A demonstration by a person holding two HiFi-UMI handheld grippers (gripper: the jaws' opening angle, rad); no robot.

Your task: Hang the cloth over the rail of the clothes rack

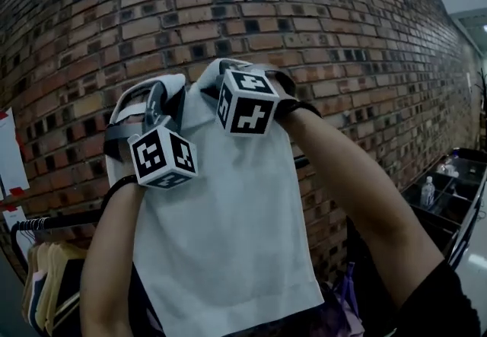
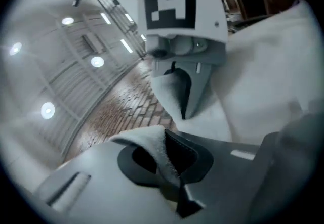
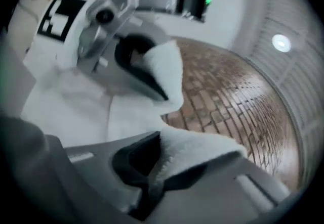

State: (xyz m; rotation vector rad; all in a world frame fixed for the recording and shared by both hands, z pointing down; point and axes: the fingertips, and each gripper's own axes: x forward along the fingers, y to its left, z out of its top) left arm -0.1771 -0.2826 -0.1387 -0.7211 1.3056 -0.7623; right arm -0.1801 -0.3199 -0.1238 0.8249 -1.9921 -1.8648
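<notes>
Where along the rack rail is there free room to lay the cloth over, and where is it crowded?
A short bare piece of the rail shows just right of the cloth, against the brick wall. The left end is crowded with hangers and clothes. The stretch between is hidden behind the cloth, so it cannot be judged.

I've got the head camera facing the brick wall (image 1: 327,16) straight on, up close. The left gripper (image 2: 169,149) camera looks along its jaws, tilted up to brick and ceiling lights (image 2: 96,61). The right gripper (image 3: 154,160) camera does likewise from the opposite side. Each catches the other close by, and all three share the cloth (image 1: 228,236) and wall.
</notes>
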